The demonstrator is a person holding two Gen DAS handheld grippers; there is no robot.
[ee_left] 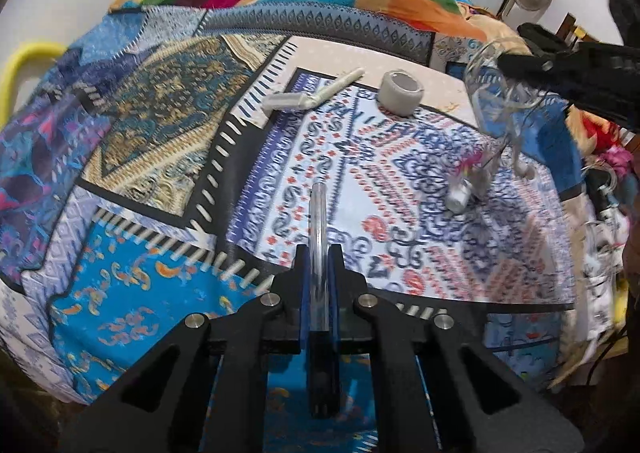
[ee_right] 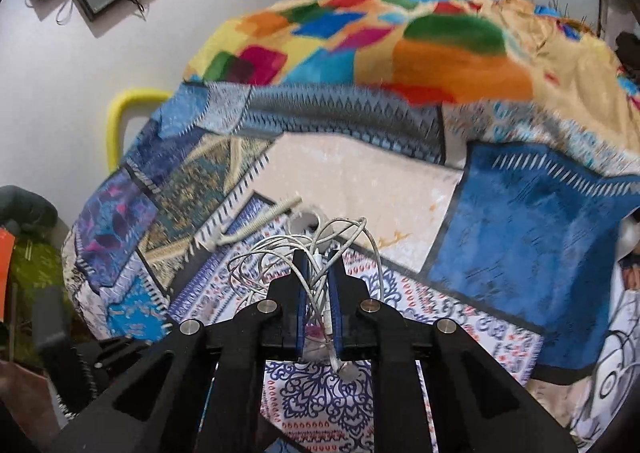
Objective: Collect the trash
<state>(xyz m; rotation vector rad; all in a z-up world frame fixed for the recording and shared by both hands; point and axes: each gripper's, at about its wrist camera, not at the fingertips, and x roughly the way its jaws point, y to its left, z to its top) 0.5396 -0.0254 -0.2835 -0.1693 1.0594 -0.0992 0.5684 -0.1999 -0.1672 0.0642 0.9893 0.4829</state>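
My left tool is clamped on a clear pen that sticks out forward over the patterned bedspread. My right tool is clamped on a tangle of white earphone cable, loops dangling. I should carry both level and slowly, so no loop snags. The razor and tape roll lie farther back on the bed.

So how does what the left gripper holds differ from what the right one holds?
The left gripper is shut on a pen, one straight, stiff, clear stick; the right gripper is shut on a white cable, limp and tangled in loops. The pen points straight ahead between the pads, while the cable spills out sideways. Both are off the bedspread.
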